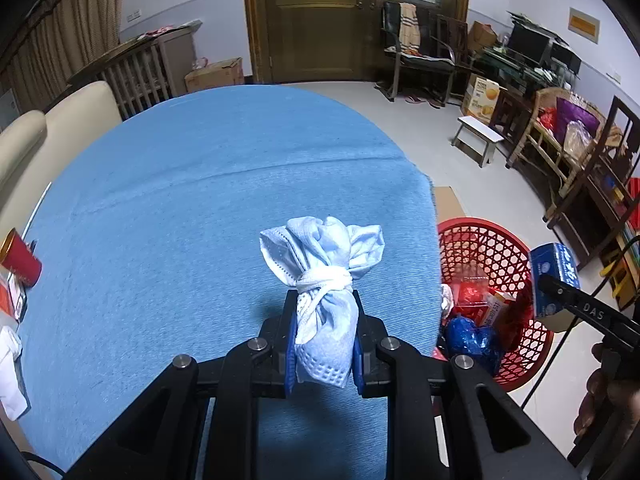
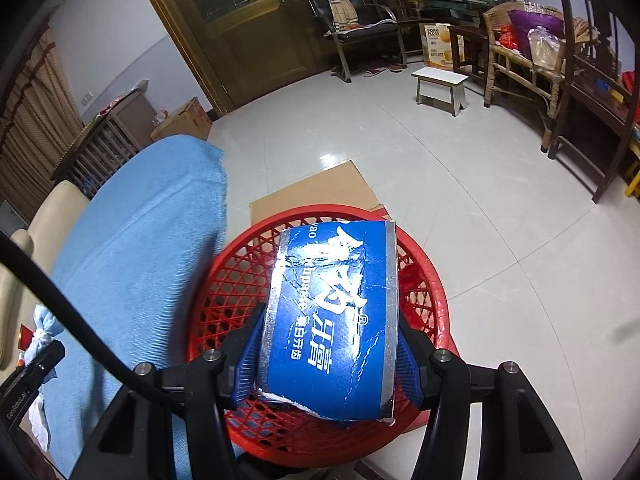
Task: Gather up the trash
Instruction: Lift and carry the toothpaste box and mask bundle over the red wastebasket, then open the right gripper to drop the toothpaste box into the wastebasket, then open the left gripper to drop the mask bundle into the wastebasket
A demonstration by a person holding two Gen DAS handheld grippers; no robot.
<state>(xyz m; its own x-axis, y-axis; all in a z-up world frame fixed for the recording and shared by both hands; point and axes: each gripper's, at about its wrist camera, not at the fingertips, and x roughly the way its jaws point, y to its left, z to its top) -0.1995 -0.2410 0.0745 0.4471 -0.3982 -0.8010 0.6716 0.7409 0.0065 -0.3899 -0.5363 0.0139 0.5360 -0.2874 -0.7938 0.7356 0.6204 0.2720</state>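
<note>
My right gripper (image 2: 328, 364) is clamped on the crushed toothpaste box (image 2: 332, 316) over the red basket (image 2: 424, 300). The left gripper (image 1: 324, 344) pinches a knotted mask (image 1: 324, 280) above the blue table (image 1: 200, 200) (not over the basket). Opening there drops it short.

Domestic living room: wooden double door (image 1: 320, 20), tiled floor (image 2: 460, 184), wicker chair (image 2: 524, 56) with cushions, small white stool (image 2: 440, 84), cream sofa (image 1: 52, 128), curtains (image 1: 60, 28).

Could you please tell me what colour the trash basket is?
Red, with an open lattice wall; the basket shows best in the right wrist view.
</note>
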